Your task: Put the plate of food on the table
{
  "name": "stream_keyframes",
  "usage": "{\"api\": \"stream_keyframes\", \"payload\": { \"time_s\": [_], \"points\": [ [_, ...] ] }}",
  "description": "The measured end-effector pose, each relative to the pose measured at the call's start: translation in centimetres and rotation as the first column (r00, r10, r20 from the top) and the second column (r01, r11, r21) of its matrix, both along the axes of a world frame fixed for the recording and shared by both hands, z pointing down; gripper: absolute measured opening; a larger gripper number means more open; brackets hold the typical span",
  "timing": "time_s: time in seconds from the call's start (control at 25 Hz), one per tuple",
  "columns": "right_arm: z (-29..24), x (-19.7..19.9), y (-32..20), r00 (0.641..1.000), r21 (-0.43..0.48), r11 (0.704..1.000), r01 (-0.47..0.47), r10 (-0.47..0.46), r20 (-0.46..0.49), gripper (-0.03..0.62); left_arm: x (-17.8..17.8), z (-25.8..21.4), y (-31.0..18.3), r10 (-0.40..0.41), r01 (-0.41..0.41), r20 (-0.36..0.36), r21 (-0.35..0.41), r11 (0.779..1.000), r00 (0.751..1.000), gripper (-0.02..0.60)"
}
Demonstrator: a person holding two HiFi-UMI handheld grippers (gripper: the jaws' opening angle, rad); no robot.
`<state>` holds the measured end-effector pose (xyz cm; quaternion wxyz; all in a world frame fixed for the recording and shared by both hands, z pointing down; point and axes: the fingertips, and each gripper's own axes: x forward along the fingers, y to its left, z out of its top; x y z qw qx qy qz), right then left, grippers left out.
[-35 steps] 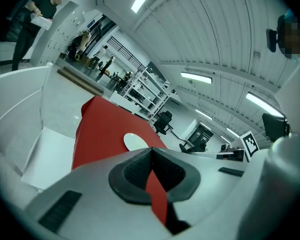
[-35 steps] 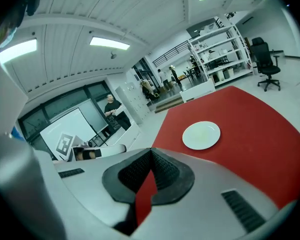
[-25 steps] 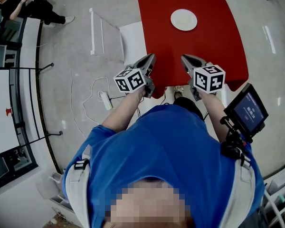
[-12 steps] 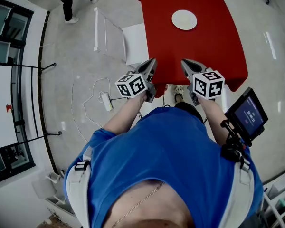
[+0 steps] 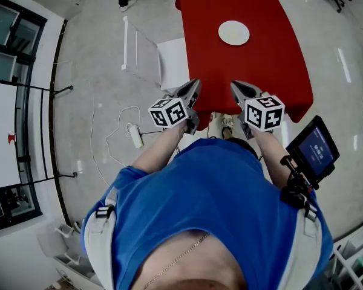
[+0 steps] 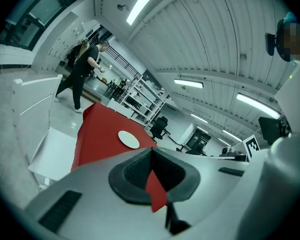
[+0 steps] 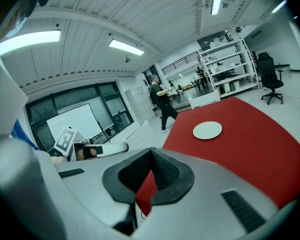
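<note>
I hold my left hand-held gripper (image 5: 192, 86) and my right hand-held gripper (image 5: 236, 86) side by side at the near edge of the red bench (image 5: 272, 71). Both have their jaws pressed together, gripping nothing. The white plate (image 5: 234, 32) lies on the bench, well ahead of both, toward its far end.

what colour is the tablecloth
Red; the tablecloth shows best in the head view, with a white plate on it.
</note>
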<state>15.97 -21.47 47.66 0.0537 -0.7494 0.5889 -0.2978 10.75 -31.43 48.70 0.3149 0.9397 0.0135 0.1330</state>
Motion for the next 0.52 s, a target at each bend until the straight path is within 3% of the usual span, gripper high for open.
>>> {"api": "stream_keyframes", "payload": {
  "time_s": [0.52],
  "points": [
    [0.17, -0.4, 0.4, 1.0, -0.004, 1.0, 0.008, -0.008, 0.0, 0.002, -0.21, -0.22, 1.0, 0.013, -0.013, -0.007, 0.0, 1.0, 1.0, 0.008]
  ]
}}
